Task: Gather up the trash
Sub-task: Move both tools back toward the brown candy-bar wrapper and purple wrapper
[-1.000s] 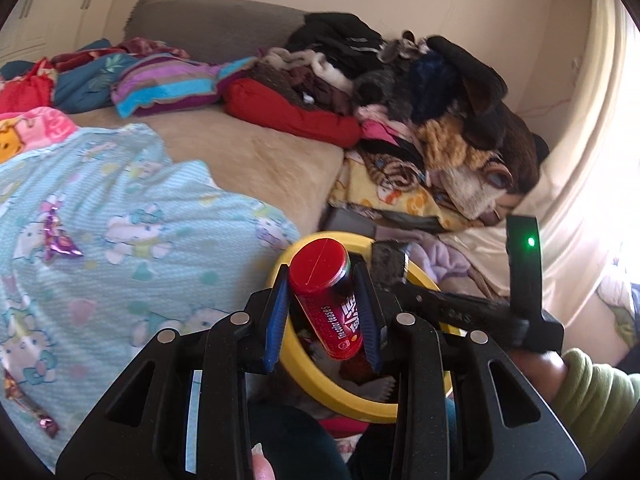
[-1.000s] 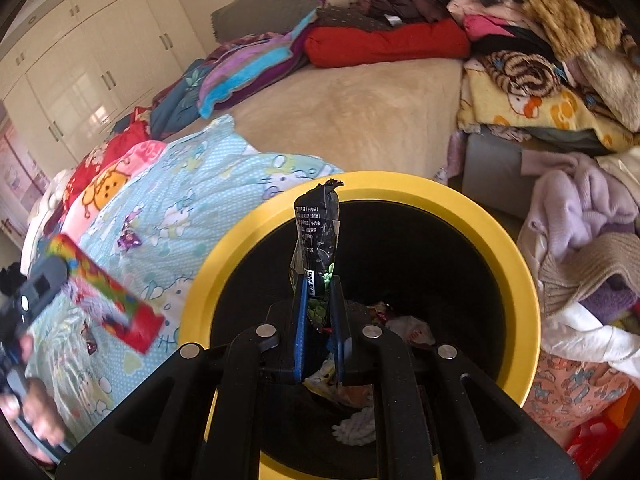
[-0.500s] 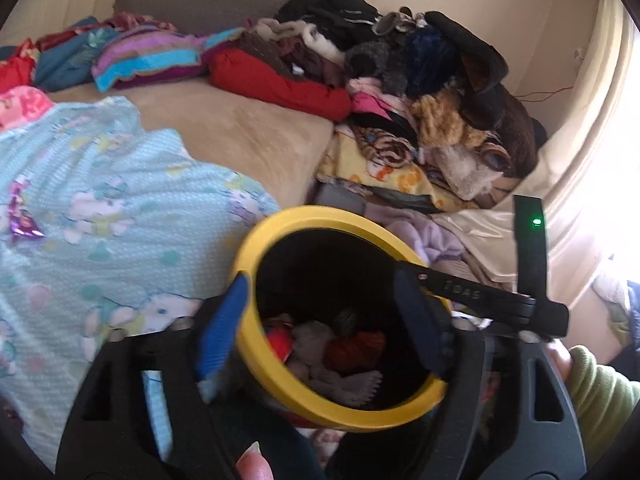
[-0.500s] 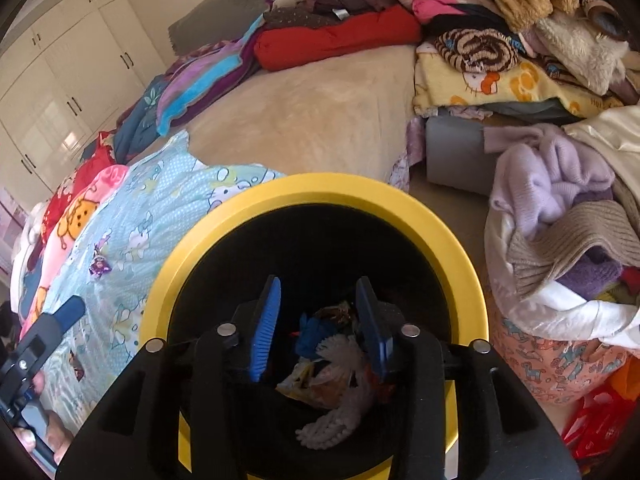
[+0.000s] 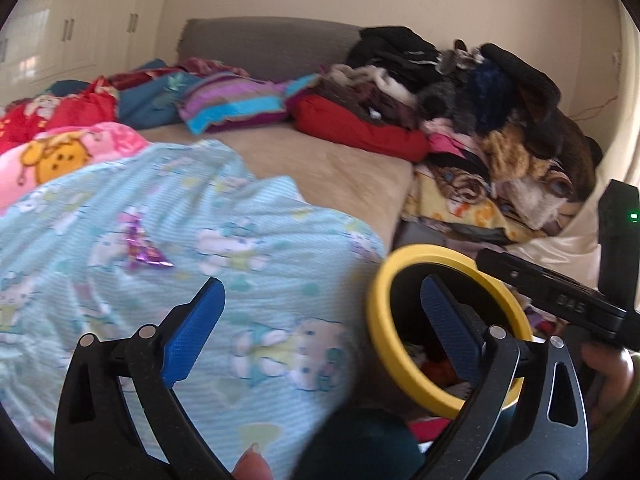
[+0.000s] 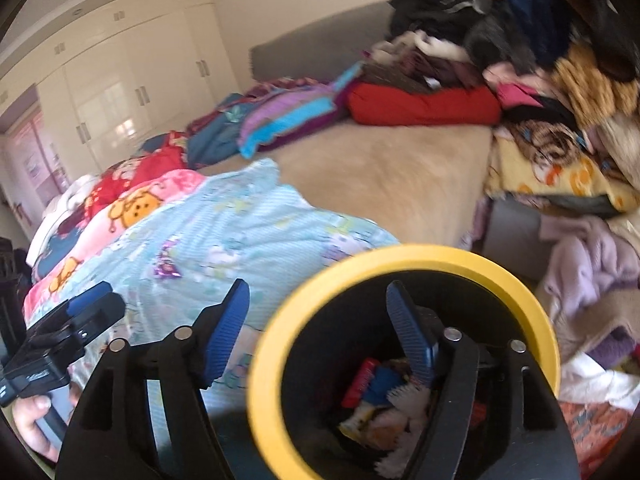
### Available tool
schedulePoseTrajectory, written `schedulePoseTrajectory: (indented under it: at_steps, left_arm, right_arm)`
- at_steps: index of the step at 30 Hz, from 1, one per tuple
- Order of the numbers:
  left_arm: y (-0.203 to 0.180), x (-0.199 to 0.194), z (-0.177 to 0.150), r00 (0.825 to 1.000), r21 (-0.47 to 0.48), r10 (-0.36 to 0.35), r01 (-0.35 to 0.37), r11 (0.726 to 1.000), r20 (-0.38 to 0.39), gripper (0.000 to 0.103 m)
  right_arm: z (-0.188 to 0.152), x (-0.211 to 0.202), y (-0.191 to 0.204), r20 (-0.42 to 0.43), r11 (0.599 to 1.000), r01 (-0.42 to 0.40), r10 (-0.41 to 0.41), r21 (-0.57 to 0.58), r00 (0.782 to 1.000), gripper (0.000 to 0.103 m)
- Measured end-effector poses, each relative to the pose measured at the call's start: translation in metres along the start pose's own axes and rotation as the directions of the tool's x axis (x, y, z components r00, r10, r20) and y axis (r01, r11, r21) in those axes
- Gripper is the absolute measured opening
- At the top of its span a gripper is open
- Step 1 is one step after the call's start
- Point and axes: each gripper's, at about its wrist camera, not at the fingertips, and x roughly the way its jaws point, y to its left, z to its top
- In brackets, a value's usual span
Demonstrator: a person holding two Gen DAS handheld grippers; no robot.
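A black bin with a yellow rim (image 5: pixel 384 276) (image 6: pixel 404 254) stands beside the bed, with wrappers and a red tube (image 6: pixel 360 382) inside. My left gripper (image 5: pixel 320 316) is open and empty, its right finger over the bin rim, its left finger over the blue Hello Kitty blanket (image 5: pixel 200 248). My right gripper (image 6: pixel 316 320) is open and empty, straddling the bin's left rim. A shiny purple wrapper (image 5: pixel 142 250) (image 6: pixel 166 266) lies on the blanket.
A pile of clothes (image 5: pixel 480 100) (image 6: pixel 540 60) covers the bed's right side, with more laundry (image 6: pixel 592 264) by the bin. Pillows and folded blankets (image 5: pixel 232 100) lie at the headboard. White wardrobes (image 6: pixel 120 92) stand at the left.
Both grippers opened and dropped their trash, the red tube and the dark wrapper, into the bin. Both then swung left and up toward the blanket.
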Motion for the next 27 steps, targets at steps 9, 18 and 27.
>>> schedulePoseTrajectory:
  at_steps: [9, 18, 27]
  left_arm:
    - [0.047, -0.031, -0.002, 0.994, -0.053, 0.103, -0.101, 0.993, 0.037, 0.091]
    - [0.111, -0.046, -0.03, 0.983, -0.178, 0.173, -0.181, 0.967, -0.061, 0.092]
    - [0.159, -0.05, -0.055, 0.973, -0.27, 0.177, -0.211, 0.939, -0.146, 0.089]
  right_arm:
    - [0.007, 0.033, 0.058, -0.017, 0.996, -0.069, 0.068, -0.053, 0.998, 0.072]
    - [0.005, 0.094, 0.125, -0.109, 0.978, -0.144, 0.129, -0.148, 0.986, 0.072]
    - [0.001, 0.169, 0.188, -0.24, 0.952, -0.229, 0.178, -0.206, 0.954, 0.072]
